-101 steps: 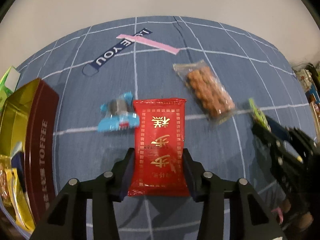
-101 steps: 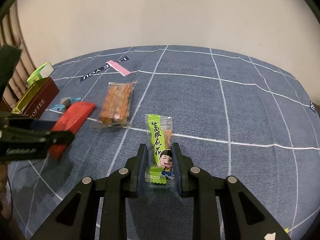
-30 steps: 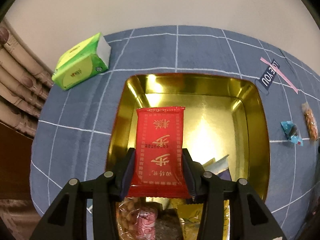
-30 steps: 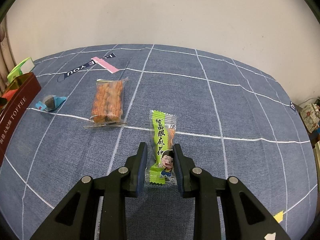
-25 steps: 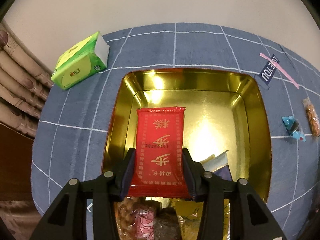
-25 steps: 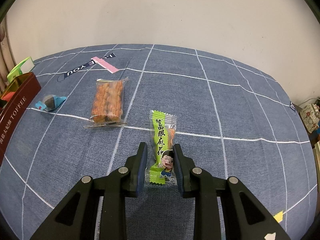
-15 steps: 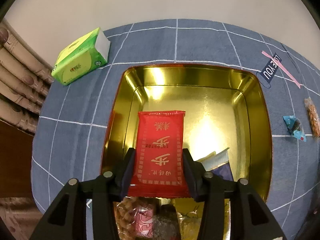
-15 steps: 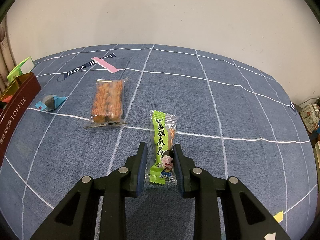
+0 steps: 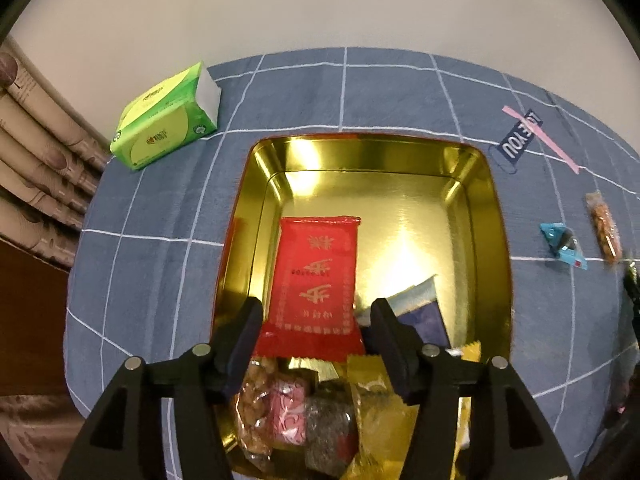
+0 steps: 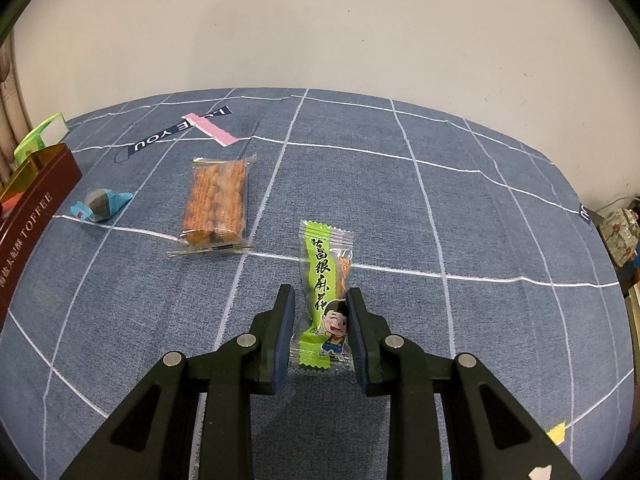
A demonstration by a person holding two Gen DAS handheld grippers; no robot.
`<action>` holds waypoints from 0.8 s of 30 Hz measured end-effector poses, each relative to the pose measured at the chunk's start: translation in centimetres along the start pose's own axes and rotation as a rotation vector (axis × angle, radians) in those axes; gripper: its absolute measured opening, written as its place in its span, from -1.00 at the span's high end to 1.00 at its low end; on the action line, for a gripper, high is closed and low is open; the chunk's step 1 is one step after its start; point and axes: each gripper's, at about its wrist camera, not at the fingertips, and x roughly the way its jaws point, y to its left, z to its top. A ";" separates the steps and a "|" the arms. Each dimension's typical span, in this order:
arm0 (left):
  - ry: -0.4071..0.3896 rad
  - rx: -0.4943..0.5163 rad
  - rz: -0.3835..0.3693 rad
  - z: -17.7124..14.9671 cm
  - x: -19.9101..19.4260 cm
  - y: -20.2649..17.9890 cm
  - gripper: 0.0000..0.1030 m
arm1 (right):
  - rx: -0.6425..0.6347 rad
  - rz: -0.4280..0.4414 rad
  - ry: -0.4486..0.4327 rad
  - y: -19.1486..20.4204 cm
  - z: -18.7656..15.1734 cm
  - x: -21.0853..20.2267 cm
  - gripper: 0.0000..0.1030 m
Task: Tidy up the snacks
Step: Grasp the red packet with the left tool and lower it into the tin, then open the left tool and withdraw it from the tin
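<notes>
**Over the tin, red packet let go; green sweet pinched on the cloth**

Between my left gripper's (image 9: 316, 320) fingers lies the red packet (image 9: 316, 276), but the jaws are opening and the pads stand clear of its edges; it rests on the gold floor of the toffee tin (image 9: 492, 216), its near end lapping over the heap of snacks. Under my fingers that heap shows a nut bar, a pink sweet, a dark wrapped piece, a gold sachet and a blue-and-white packet (image 9: 420, 308); how many more lie beneath I cannot tell. Beyond the tin sits one green tissue pack (image 9: 168, 132) on the blue checked cloth (image 9: 160, 240), with a curtain at the left edge.

My right gripper (image 10: 320, 330) is closed on the green sweet (image 10: 326, 284), pads pressing its lower end, the wrapper lying flat on the cloth.

Only the right view shows the tin's maroon side lettered TOFFEE; only the left view looks into it. Both show the two loose snacks left out: one clear-wrapped peanut bar (image 10: 216, 208) and one blue-wrapped candy (image 10: 98, 204), apart from each other, between the tin and my right gripper. A pink strip (image 10: 208, 130) crosses a navy label at the cloth's far side.
</notes>
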 end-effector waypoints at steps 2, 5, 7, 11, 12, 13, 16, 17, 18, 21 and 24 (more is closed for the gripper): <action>-0.016 0.003 0.000 -0.4 -0.8 0.0 -0.12 | -0.002 -0.001 0.000 0.0 0.0 0.0 0.54; -0.054 0.005 0.000 -1.4 -2.3 -0.1 -0.11 | -0.003 -0.001 0.000 0.0 0.0 0.0 0.54; -0.085 0.007 0.005 -2.3 -3.4 -0.1 -0.12 | -0.003 -0.001 0.000 0.0 0.0 0.0 0.54; -0.131 -0.012 0.031 -4.6 -5.0 0.5 -0.12 | -0.002 0.000 0.000 0.0 0.0 0.0 0.54; -0.143 -0.022 0.039 -5.2 -5.3 0.6 -0.12 | -0.001 0.001 0.000 0.0 0.0 0.0 0.54; -0.155 -0.028 0.050 -5.7 -5.6 0.8 -0.12 | -0.001 0.002 0.000 0.0 0.0 0.0 0.54; -0.187 -0.056 0.094 -7.5 -6.3 1.3 -0.12 | 0.000 0.003 0.000 0.0 0.0 0.0 0.54; -0.198 -0.064 0.104 -8.0 -6.5 1.5 -0.12 | -0.001 0.002 0.000 0.0 0.0 0.1 0.54; -0.207 -0.077 0.114 -8.5 -6.7 1.7 -0.12 | -0.001 0.002 0.000 0.0 0.0 0.1 0.54; -0.222 -0.105 0.125 -10.0 -7.2 2.2 -0.12 | -0.004 -0.002 -0.001 0.0 0.0 0.0 0.54; -0.234 -0.119 0.142 -11.0 -7.3 2.5 -0.12 | -0.013 -0.013 -0.003 0.2 0.0 0.0 0.54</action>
